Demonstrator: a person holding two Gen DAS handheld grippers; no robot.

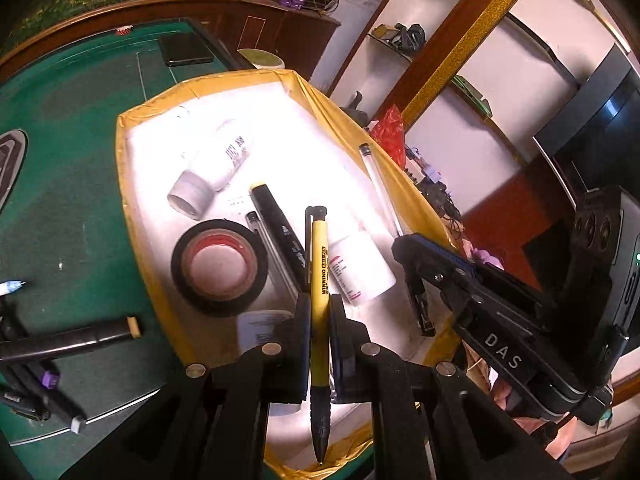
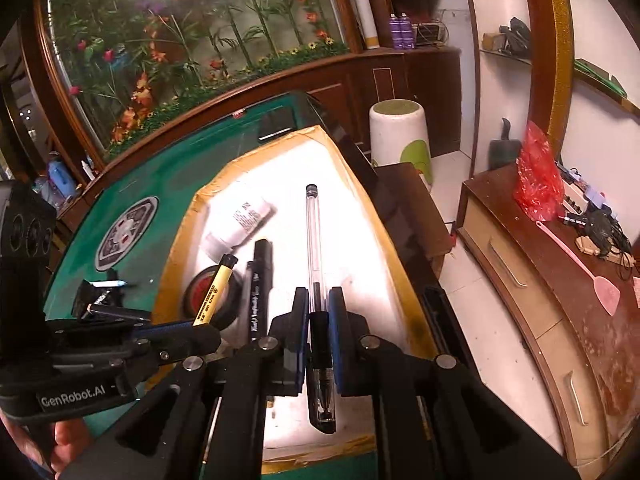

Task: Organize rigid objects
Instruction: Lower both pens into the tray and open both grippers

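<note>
My left gripper is shut on a yellow ballpoint pen and holds it lengthwise over a yellow-taped box with a white floor. My right gripper is shut on a clear pen with a black cap over the same box. Each gripper also shows in the other view: the right gripper at the box's right rim, the left gripper at its left. In the box lie a black tape roll, two white bottles and a black marker.
Several markers and pens lie on the green table left of the box. A black phone lies at the table's far edge. A white stool and a wooden cabinet stand to the right of the table.
</note>
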